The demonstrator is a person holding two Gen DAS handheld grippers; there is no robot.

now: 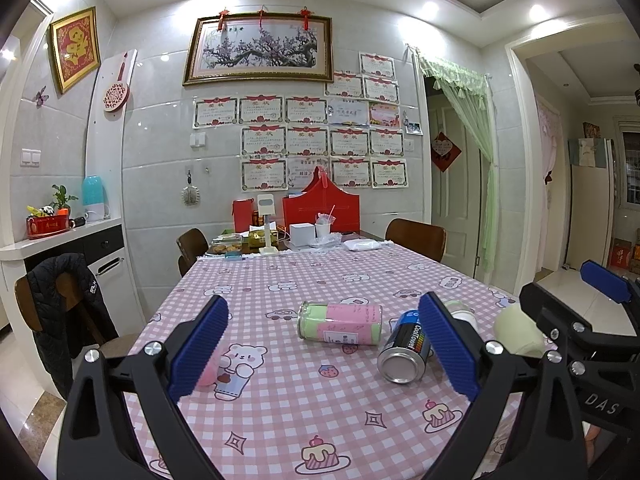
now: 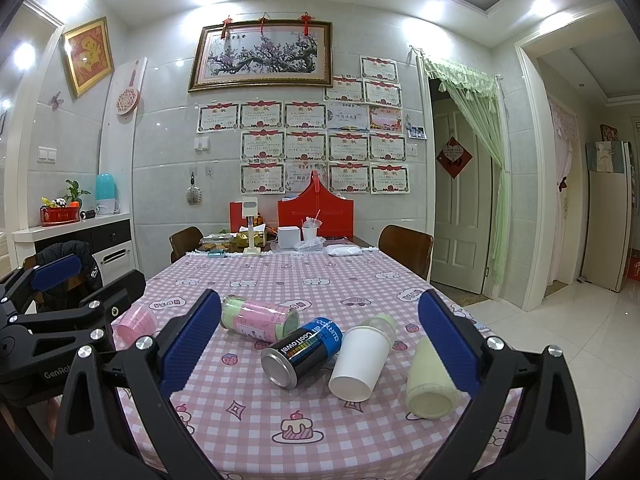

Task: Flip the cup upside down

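Lying on its side on the pink checked tablecloth [image 2: 304, 396]: white paper cup [image 2: 360, 360], base toward camera, mouth pointing off toward 1 o'clock, approx centre of right wrist view. Touching or nearly touching black-and-blue can [image 2: 302, 350] at its 9 o'clock; small clear-lidded container [image 2: 382, 322] right at its mouth end, 12 o'clock. Pale cream tumbler [image 2: 430, 380] just beside at 3 o'clock, also on its side. Green-and-pink jar [image 2: 260, 318] further off at 10 o'clock, pink cup [image 2: 136, 324] well apart at 9 o'clock.

Right gripper [image 2: 316, 344] hovering above table, fingers spread wide, nothing between them, roughly lined up w/ can and cup. Left gripper [image 1: 324, 348] likewise wide apart, empty, above cloth near jar; cup almost fully hidden behind its right finger in that view.

Handling, judged only: prob. very light, thin-walled, crushes under hard squeeze, so gentle closure. Smooth paper, tapered, may slip toward narrow end. Best hold across mid-wall, nearer the stiffer base than the soft rim, then rotate mouth-down. Rolls easily when nudged; neighbours crowd both sides, so clearance for fingers tight at 9 o'clock esp. Can likely to roll if bumped.
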